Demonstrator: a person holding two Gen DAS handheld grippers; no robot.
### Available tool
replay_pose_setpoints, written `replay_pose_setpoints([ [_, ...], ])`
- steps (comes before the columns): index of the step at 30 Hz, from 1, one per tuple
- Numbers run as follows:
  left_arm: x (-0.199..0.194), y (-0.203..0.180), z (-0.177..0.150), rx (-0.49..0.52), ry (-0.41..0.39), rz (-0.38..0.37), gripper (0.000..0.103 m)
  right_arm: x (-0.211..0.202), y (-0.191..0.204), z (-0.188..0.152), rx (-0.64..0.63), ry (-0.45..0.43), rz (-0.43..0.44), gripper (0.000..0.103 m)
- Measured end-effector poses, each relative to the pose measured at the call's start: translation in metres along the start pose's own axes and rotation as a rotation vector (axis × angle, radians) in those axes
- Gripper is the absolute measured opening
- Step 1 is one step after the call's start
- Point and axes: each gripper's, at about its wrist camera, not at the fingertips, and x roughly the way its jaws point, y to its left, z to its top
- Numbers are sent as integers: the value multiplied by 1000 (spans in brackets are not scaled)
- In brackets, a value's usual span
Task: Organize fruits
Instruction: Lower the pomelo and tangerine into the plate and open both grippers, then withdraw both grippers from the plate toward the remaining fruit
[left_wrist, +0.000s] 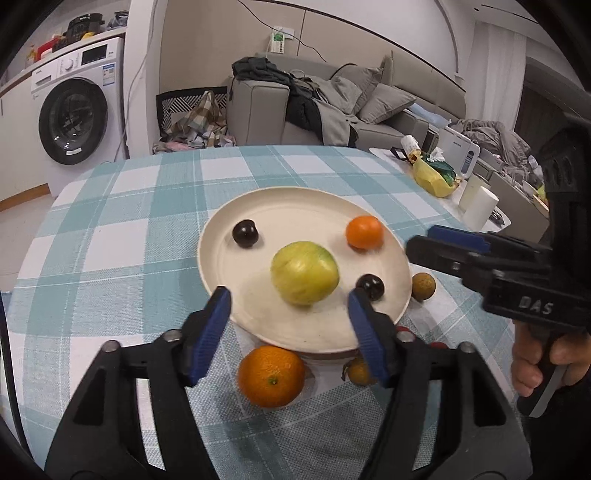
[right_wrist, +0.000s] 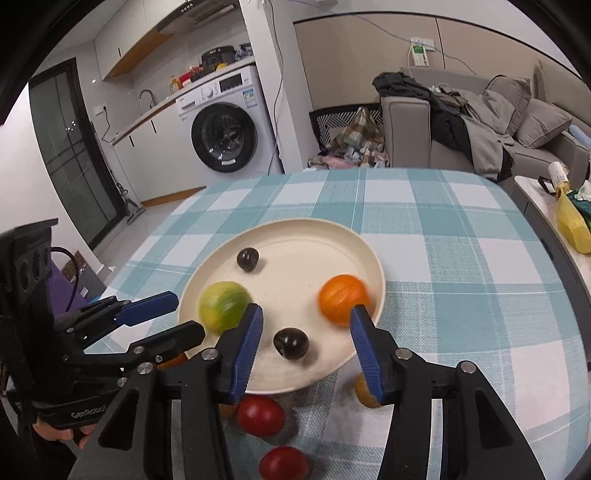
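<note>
On plate (left_wrist: 221, 236): green fruit (left_wrist: 304, 272) just beyond left fingers (left_wrist: 210, 332), parted, empty; right fingers (right_wrist: 364, 350) likewise.

A woven checked cloth (left_wrist: 122, 236) was seen covering the table. The cream plate (left_wrist: 221, 236) looked smooth and matt. Both dark plums (left_wrist: 245, 233) were glossy. The gripper fingers (left_wrist: 208, 332) appeared as matt black plastic with ribbed blue pads.

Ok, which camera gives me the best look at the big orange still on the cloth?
The left wrist view: the large orange lies whole, just short of the plate. In the right wrist view only an orange sliver shows behind the left gripper.
</note>
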Motion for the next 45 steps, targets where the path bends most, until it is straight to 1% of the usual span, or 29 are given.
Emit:
replay_pose_setpoints([
  [1, -3, 1, -1, -4, -5, 4, 74, -5, -1, -1, -1, -8, -2, 58],
  [2, -6, 2, -1, -10, -7, 8, 76, -12, -2, -3, -1, -19, -5, 71],
  [3, -9, 3, -2, -17, -8, 14, 81, -17, -4, -5, -1, -27, -5, 87],
  [4, -12, 4, -3, -24, -9, 19, 82, -23, -5, -8, -4, -37, -5, 91],
  [6, -16, 3, -5, -25, 0, 35, 82, -30, -8, -13, -9, -42, -5, 95],
  [7, -18, 1, -7, -18, 4, 46, 83, -32, -10, -15, -10, -31, 2, 96],
  [8, -21, 0, -10, -7, 2, 58, 84, -33, -11, -17, -12, -21, 10, 100],
  [9, -24, -2, -13, 5, -3, 70, 87, -34, -13, -19, -13, -9, 17, 103],
  [11, -29, -4, -17, 27, -9, 95, 92, -35, -15, -24, -14, -2, 16, 103],
  [13, -33, -5, -21, 30, -14, 103, 101, -34, -15, -28, -15, 11, 15, 103],
  [14, -35, -6, -23, 30, -17, 105, 102, -31, -15, -29, -21, 31, 15, 103],
  [21, -35, -12, -27, 65, -8, 121, 102, -29, -7, -36, -69, 77, 10, 103],
  [34, -23, -6, -32, 62, 32, 110, 102, -22, -2, -45, -108, 148, 25, 103],
  [45, -14, 5, -35, 26, 67, 107, 102, -24, 3, -48, -133, 151, 45, 103],
])
